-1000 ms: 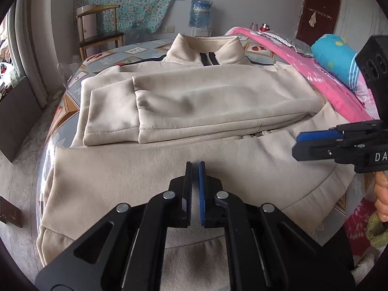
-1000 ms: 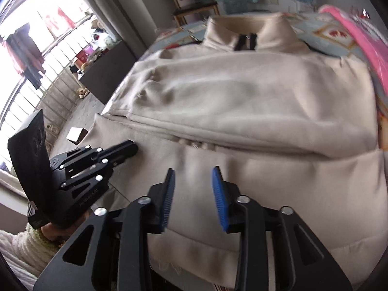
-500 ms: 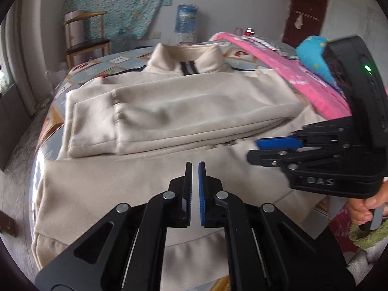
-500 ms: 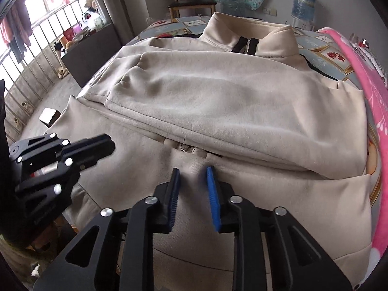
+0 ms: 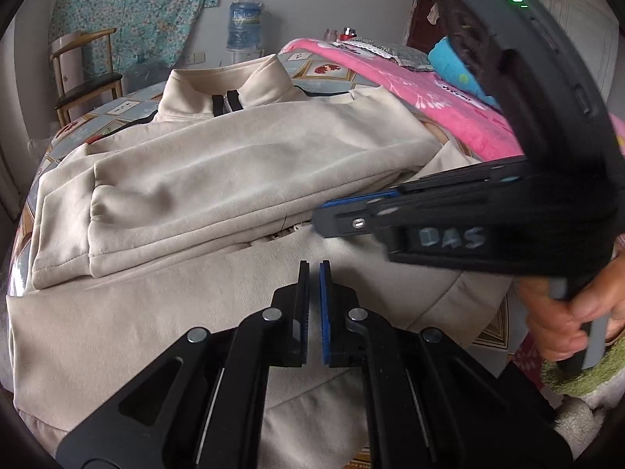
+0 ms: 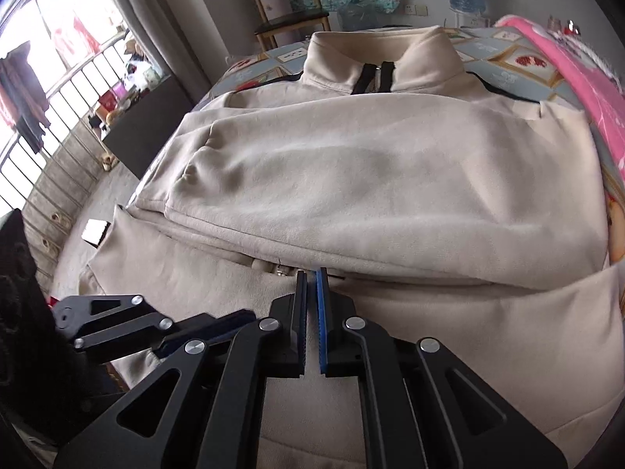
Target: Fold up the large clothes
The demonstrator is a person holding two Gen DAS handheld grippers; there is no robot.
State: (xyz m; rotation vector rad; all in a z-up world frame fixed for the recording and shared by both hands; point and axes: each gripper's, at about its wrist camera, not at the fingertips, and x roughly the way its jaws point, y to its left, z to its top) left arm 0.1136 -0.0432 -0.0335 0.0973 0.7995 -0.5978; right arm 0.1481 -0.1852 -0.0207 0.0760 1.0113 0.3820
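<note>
Right hand-held gripper (image 6: 311,273) now closed, above jacket (image 6: 371,179), nothing gripped

Beige zip-up jacket (image 5: 218,179) lay flat on bed, stand collar at far end w/ black zip tape; both sleeves folded across chest, lower body spread toward near edge, hem overhanging

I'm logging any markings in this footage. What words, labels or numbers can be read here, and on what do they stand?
"DAS": raised letters on the side of the right gripper, seen in the left wrist view.
Water bottle label: print too small and blurred to read.
Nothing else legible in either view.
</note>
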